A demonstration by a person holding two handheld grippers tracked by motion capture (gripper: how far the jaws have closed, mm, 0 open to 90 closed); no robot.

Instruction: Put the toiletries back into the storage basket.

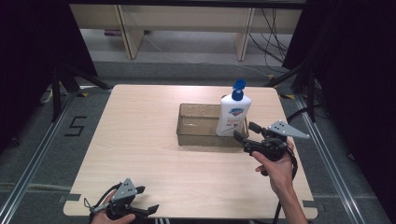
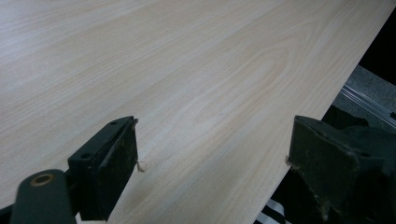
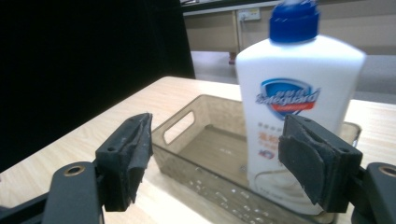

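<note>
A white soap bottle (image 1: 233, 114) with a blue flip cap stands upright in the right end of a clear brownish tray (image 1: 198, 135) on the wooden table. My right gripper (image 1: 246, 131) hovers just right of the tray, open, with its jaws pointing at the bottle's lower part and apart from it. In the right gripper view the bottle (image 3: 299, 102) rises inside the tray (image 3: 196, 179), ahead of the open gripper (image 3: 215, 163) and partly behind one jaw. My left gripper (image 1: 147, 199) rests open near the table's front left edge, with nothing in it (image 2: 212, 158).
The tray has cut-out handles in its end walls. Bare tabletop (image 1: 140, 140) stretches left of and in front of the tray. Black stands and cables lie on the floor around the table, and wooden furniture legs stand behind it.
</note>
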